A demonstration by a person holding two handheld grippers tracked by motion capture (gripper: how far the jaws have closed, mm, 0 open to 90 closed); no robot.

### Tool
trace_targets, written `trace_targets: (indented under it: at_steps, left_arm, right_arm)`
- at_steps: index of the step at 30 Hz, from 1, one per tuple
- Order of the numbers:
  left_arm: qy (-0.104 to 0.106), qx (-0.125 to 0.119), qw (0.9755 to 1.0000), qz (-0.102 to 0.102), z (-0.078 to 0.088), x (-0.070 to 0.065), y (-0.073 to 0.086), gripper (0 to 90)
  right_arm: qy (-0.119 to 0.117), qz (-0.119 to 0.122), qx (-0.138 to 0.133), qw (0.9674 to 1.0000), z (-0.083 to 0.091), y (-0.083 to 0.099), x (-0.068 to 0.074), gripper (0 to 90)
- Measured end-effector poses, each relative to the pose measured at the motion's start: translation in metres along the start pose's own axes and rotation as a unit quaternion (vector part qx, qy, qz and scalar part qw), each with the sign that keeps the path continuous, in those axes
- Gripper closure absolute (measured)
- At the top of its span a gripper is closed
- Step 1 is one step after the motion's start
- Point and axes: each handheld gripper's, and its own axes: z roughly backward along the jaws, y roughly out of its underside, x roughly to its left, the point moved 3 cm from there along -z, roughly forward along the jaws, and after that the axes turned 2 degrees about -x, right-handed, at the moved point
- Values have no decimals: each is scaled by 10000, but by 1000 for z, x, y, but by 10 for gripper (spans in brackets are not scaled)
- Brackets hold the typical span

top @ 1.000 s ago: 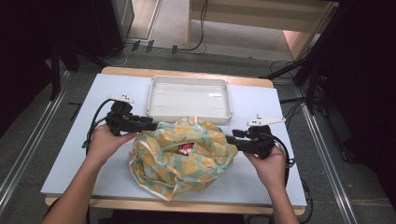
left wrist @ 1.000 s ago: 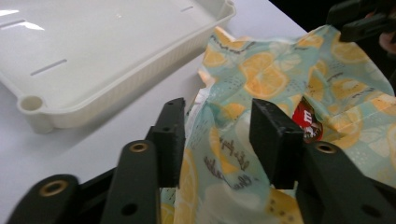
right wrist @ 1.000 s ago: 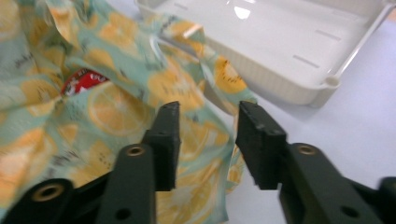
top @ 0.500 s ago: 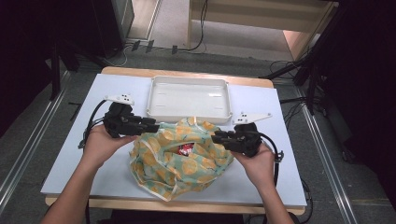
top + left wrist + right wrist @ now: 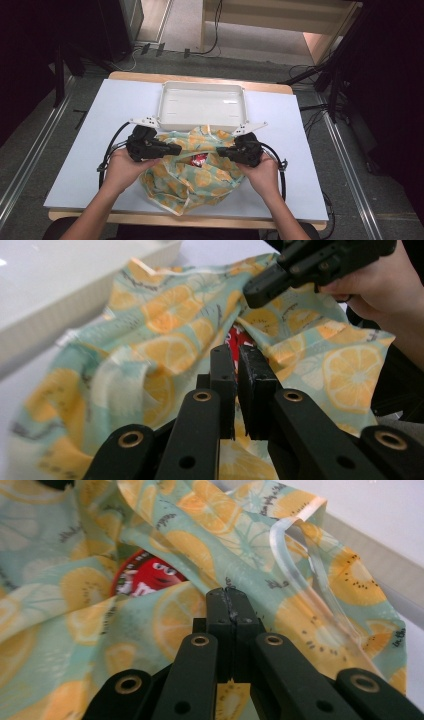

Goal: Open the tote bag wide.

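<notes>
A thin bag (image 5: 192, 172) printed with lemon slices lies crumpled on the white table (image 5: 100, 125), with a red snack packet (image 5: 199, 160) showing through its mouth. My left gripper (image 5: 176, 149) has just been closing and is shut on a fold of the bag (image 5: 150, 350) at its left side, next to the red packet (image 5: 239, 339). My right gripper (image 5: 221, 151) has also just been closing; its jaws (image 5: 230, 594) are pressed together on the bag's cloth (image 5: 200, 540), right of the red packet (image 5: 145, 577). The two grippers face each other across the opening.
A shallow white tray (image 5: 202, 102) stands just behind the bag, its front wall touching the cloth. A clear handle strip (image 5: 305, 580) of the bag loops near the tray. Cables trail from both grippers. Dark equipment surrounds the table.
Both hands moved inward toward the bag's middle, the right one further. Both pairs of jaws went from open to shut on the cloth, and the bag is bunched narrower.
</notes>
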Motion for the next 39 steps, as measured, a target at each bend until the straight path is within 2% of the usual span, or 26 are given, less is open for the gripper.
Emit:
trace_targets:
  at_steps: [5, 10, 12, 17, 20, 23, 27, 31, 33, 34, 37, 39]
  left_arm:
    - [-43, 89, 9999, 22, -8, -2, 11, 866]
    - [-39, 135, 9999, 69, -17, -3, 23, 866]
    - [-65, 194, 9998, 24, -20, -4, 27, 865]
    - [20, 343, 9994, 68, -29, -4, 37, 860]
    - [117, 366, 9991, 155, -32, -5, 41, 847]
    - [103, 368, 9992, 111, -33, -8, 43, 841]
    - [119, 341, 9993, 133, -32, -7, 43, 839]
    - [109, 316, 9993, 142, -33, -6, 44, 833]
    - [132, 273, 9994, 175, -33, -5, 44, 830]
    - [121, 265, 9994, 175, -33, -5, 44, 830]
    - [120, 211, 9995, 185, -31, -4, 45, 830]
    - [110, 213, 9995, 192, -31, -4, 45, 830]
  right_arm:
    - [-64, -93, 8, 9999, -9, -1, -7, 900]
    - [-28, -104, 38, 9999, -18, -6, -12, 900]
    - [-5, -94, 56, 9999, -21, -8, -13, 900]
    - [78, -43, 46, 10000, -26, -11, -17, 900]
    - [1, -190, -21, 9998, -24, -11, -21, 900]
    - [1, -180, -92, 9998, -15, -9, -21, 835]
    - [147, -53, -288, 9995, -2, -7, -24, 665]
    - [213, -123, -411, 9989, 0, -8, -34, 514]
    - [154, -174, -503, 9985, -3, -10, -37, 489]
    - [36, -181, -440, 9989, -7, -12, -38, 480]
    - [-40, -41, -231, 9997, -13, -18, -38, 464]
    - [-114, 52, -220, 9997, -15, -23, -37, 459]
